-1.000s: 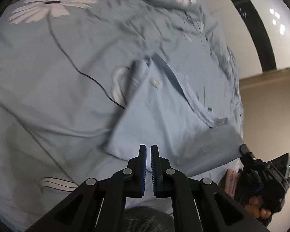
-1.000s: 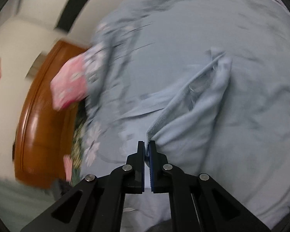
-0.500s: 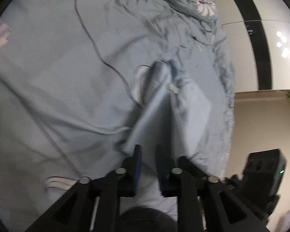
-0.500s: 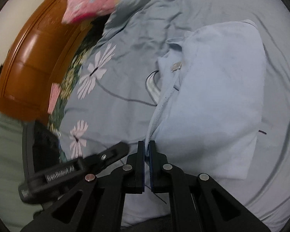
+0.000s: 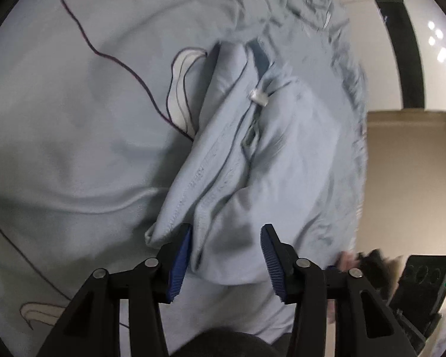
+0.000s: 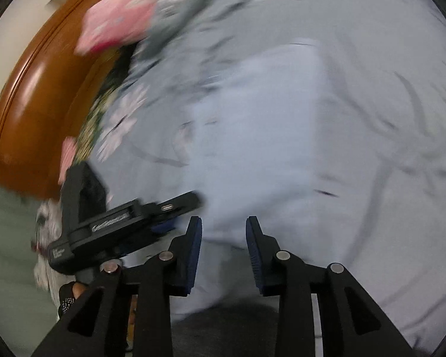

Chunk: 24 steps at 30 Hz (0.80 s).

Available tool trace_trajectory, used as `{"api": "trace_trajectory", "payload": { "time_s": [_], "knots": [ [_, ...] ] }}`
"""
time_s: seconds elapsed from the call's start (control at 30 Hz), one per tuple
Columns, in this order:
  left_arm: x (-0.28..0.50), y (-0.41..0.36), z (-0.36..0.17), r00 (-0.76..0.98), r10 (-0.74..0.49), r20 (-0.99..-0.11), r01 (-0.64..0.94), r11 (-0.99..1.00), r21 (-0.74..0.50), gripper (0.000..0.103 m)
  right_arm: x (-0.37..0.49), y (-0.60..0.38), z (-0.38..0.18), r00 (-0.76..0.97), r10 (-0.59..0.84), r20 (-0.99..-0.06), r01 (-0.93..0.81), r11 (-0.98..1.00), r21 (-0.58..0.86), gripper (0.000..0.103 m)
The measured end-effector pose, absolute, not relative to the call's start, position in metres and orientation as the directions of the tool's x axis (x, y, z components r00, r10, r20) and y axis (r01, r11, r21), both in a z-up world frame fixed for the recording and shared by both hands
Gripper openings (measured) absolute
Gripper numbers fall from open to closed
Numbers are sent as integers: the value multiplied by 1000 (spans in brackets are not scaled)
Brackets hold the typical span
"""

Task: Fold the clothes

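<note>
Left claw [image 5: 225,251] stands with its blue-padded jaws spread wide and released, the near hem of the pale blue folded shirt [image 5: 282,148] lying between and just beyond them. This view is sharp enough to show the shirt's stitched edge, its bunched folds and a small white neck label [image 5: 259,97]. The shirt rests on a light blue bedsheet printed with white flowers and dark stems [image 5: 74,119].

From the right wrist, everything is blurred. Right claw [image 6: 223,242] is likewise parted, gripping nothing, with the shirt [image 6: 267,136] spread beyond its tips. Only here do a curved brown wooden headboard [image 6: 35,104] and a pink flowered pillow [image 6: 119,20] appear, and the left claw's black body [image 6: 116,223] crosses the lower left.
</note>
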<state>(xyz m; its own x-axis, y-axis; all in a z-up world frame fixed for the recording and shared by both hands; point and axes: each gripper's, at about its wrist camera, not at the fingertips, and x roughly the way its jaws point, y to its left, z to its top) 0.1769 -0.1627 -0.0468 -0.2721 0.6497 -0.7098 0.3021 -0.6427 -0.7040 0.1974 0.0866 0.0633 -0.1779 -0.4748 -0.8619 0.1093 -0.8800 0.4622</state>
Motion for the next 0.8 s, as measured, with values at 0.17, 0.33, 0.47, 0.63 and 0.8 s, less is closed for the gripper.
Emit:
{"api": "trace_trajectory", "payload": {
  "time_s": [0.17, 0.33, 0.47, 0.63, 0.8],
  "knots": [
    [181, -156, -22, -336, 584, -739, 209, -719, -663, 6, 209, 141, 39, -175, -458, -872, -55, -879, 473, 31],
    [190, -165, -13, -381, 492, -783, 178, -792, -584, 7, 214, 161, 16, -151, -471, -869, -122, -864, 489, 31],
    [189, -175, -41, -324, 515, -794, 260, -758, -598, 11, 211, 156, 3, -134, -514, -847, -111, -842, 529, 32],
    [197, -192, -34, -357, 562, -746, 278, -699, -659, 25, 201, 150, -8, -132, -569, -812, -85, -810, 581, 43],
    [213, -222, -18, -429, 574, -698, 309, -633, -710, 36, 190, 146, -27, -97, -599, -795, -89, -790, 606, 43]
  ]
}}
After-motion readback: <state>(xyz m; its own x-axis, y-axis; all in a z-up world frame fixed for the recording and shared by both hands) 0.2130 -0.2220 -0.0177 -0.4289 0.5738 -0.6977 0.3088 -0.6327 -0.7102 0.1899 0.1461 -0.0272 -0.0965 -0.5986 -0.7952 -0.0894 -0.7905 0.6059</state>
